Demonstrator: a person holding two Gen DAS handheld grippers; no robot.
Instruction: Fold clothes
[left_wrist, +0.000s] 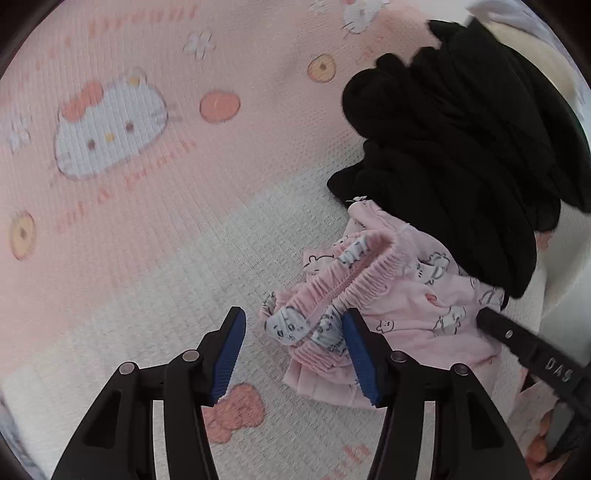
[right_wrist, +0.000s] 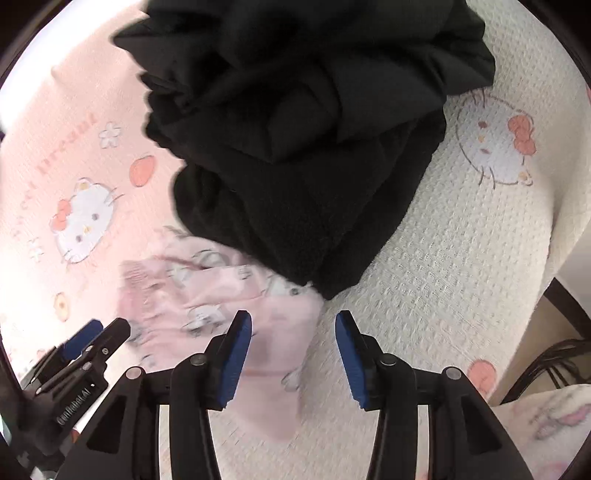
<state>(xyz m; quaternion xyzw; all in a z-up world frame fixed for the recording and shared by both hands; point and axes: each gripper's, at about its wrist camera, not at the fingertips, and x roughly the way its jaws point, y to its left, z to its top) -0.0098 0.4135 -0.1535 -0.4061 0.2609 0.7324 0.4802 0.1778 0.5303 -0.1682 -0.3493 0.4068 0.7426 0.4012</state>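
My fingers (left_wrist: 236, 354) gape empty on both grippers; pink shorts (left_wrist: 373, 295) and black garment (left_wrist: 461, 147) lie crumpled, nothing folded yet.

Pink printed shorts (right_wrist: 218, 295) smeared by motion blur in the right wrist view, upper edge tucked under the black garment (right_wrist: 303, 147), black garment cut by the top edge, blanket lettering (left_wrist: 125, 192) too blurred to read

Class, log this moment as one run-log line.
left gripper: open, at pink shorts waistband | right gripper: open, empty | black garment: overlapping shorts
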